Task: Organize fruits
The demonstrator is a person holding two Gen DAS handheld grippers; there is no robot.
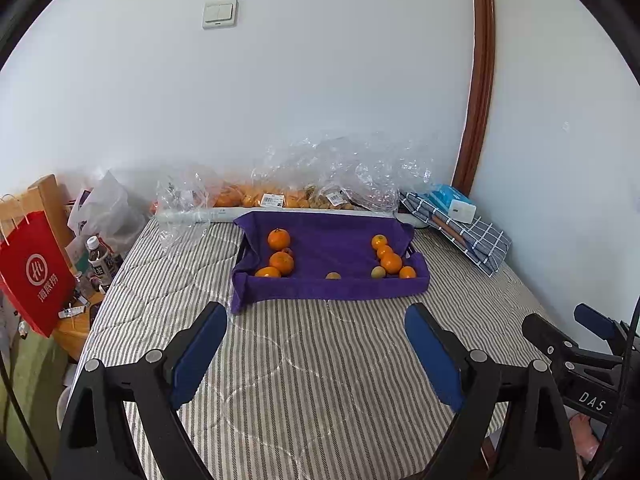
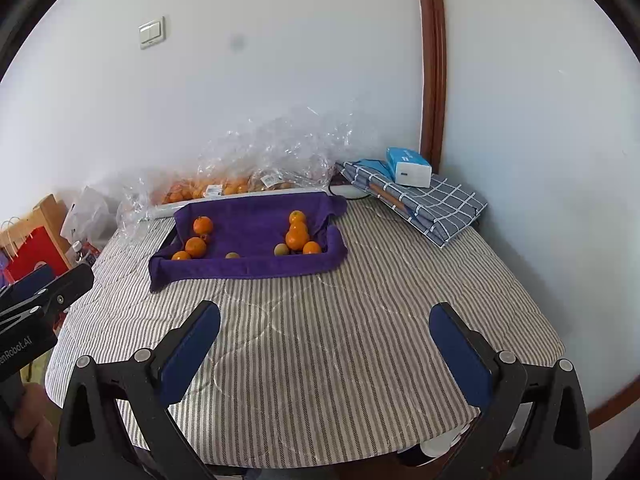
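Observation:
A tray lined with a purple towel (image 1: 328, 240) (image 2: 256, 216) stands at the back of the striped table. Oranges lie in two groups in it: one at the left (image 1: 279, 239) (image 2: 195, 247), one at the right (image 1: 391, 263) (image 2: 297, 239). Two small greenish-brown fruits lie near the tray's front edge (image 1: 333, 275) (image 2: 281, 249). My left gripper (image 1: 316, 316) is open and empty, well in front of the tray. My right gripper (image 2: 325, 314) is open and empty, also in front of the tray; it shows at the right edge of the left wrist view (image 1: 576, 328).
Clear plastic bags with more oranges (image 1: 256, 198) (image 2: 208, 190) lie behind the tray against the wall. A folded checked cloth (image 1: 476, 232) (image 2: 432, 204) with a blue tissue box (image 2: 408, 166) sits at the back right. A red paper bag (image 1: 34, 272) and bottles (image 1: 100, 262) stand off the table's left.

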